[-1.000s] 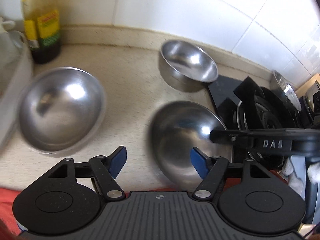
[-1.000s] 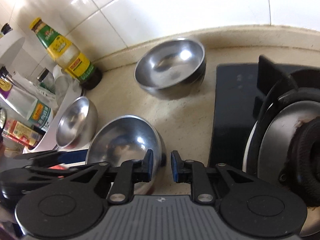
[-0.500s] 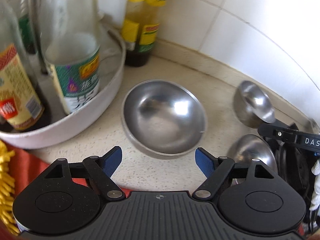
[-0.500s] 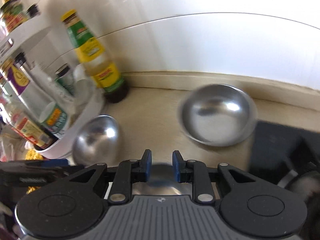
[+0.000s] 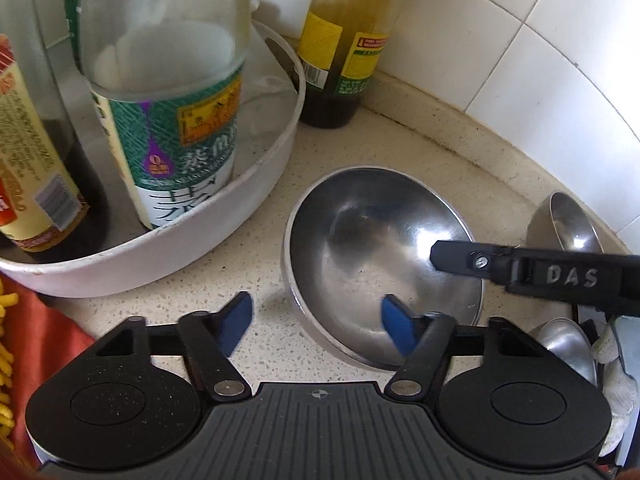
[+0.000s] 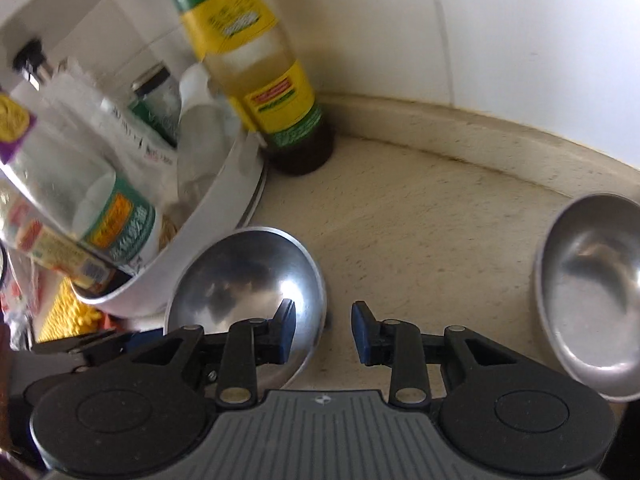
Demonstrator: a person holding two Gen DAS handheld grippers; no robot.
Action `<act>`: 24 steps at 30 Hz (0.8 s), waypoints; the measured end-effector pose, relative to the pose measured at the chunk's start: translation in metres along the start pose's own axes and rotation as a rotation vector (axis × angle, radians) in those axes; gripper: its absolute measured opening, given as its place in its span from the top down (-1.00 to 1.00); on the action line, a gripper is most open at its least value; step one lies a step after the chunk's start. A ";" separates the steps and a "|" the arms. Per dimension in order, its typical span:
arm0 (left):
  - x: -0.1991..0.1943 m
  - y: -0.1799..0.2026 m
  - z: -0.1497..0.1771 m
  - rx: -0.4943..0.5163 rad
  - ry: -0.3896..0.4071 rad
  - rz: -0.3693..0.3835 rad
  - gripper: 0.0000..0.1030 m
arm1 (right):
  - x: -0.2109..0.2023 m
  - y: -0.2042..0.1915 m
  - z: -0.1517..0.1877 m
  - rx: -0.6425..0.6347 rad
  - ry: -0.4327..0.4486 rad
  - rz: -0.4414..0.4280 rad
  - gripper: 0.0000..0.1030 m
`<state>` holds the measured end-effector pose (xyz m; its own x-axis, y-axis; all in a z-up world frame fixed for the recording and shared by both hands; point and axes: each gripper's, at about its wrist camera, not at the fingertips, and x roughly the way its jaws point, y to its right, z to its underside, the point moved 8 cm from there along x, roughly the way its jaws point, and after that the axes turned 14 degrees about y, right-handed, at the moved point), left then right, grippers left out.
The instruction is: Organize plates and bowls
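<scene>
A steel bowl (image 5: 360, 232) (image 6: 240, 276) sits on the beige counter against the white tray. My left gripper (image 5: 316, 324) straddles its near left rim. One blue pad is inside the bowl and the other is over the counter. The jaws are closing and neither pad presses the rim. My right gripper (image 6: 323, 332) hovers at the same bowl's right rim with a narrow gap, its jaws closing and nothing gripped. One of its black fingers (image 5: 520, 272) reaches over the bowl. A second bowl (image 5: 572, 224) stands by the wall. A third bowl (image 5: 560, 344) lies half hidden at lower right.
The round white tray (image 5: 256, 184) holds several sauce bottles close to the bowl's left side. An oil bottle (image 5: 344, 48) (image 6: 260, 60) stands at the tiled wall. Another steel bowl (image 6: 588, 300) sits to the right. An orange cloth (image 5: 40, 320) lies at the left edge.
Both views have swung left, from the stove side to the tray. My left gripper has come down on the left bowl and narrowed. My right gripper has left the middle bowl and crossed to the left one.
</scene>
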<state>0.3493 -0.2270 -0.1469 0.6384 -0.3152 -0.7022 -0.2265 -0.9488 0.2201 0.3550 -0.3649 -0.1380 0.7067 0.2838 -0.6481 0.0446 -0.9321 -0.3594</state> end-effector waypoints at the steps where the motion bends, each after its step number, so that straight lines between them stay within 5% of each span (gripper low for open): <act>1: 0.002 0.000 0.001 0.007 -0.001 0.004 -0.19 | 0.003 0.000 0.003 -0.003 -0.013 -0.005 0.70; 7: 0.006 0.007 0.002 0.057 0.010 0.005 0.02 | 0.005 -0.001 0.012 0.005 -0.029 -0.013 0.70; 24: -0.023 0.024 -0.008 0.140 0.101 -0.008 -0.05 | -0.033 -0.014 0.003 -0.005 0.059 -0.021 0.71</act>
<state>0.3353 -0.2425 -0.1205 0.7097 -0.3148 -0.6302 -0.3168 -0.9417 0.1136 0.3296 -0.3608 -0.1138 0.7461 0.2900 -0.5994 0.0636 -0.9271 -0.3695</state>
